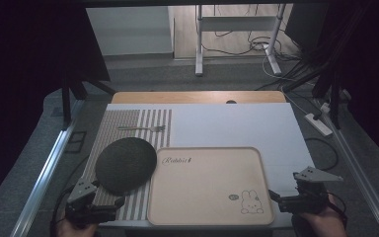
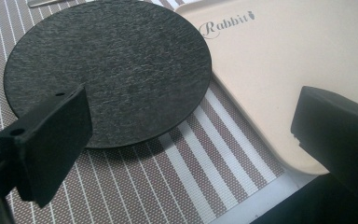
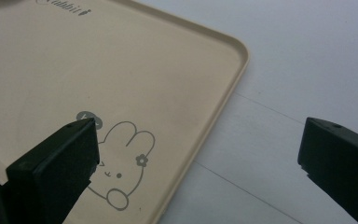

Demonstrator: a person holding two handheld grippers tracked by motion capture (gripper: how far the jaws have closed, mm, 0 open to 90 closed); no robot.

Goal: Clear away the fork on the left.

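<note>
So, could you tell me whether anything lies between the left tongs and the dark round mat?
Nothing visible does. The left tongs are open at the near edge of the dark round mat, which lies on the striped placemat. Between them is bare placemat. The beige tray sits beside the mat, not in the path.

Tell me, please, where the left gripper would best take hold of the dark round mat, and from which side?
Probably at its near rim, coming low from the person's side. The dark round mat lies flat and thin on the striped placemat, and its right edge overlaps the tray. The left gripper is open just before that near rim.
</note>
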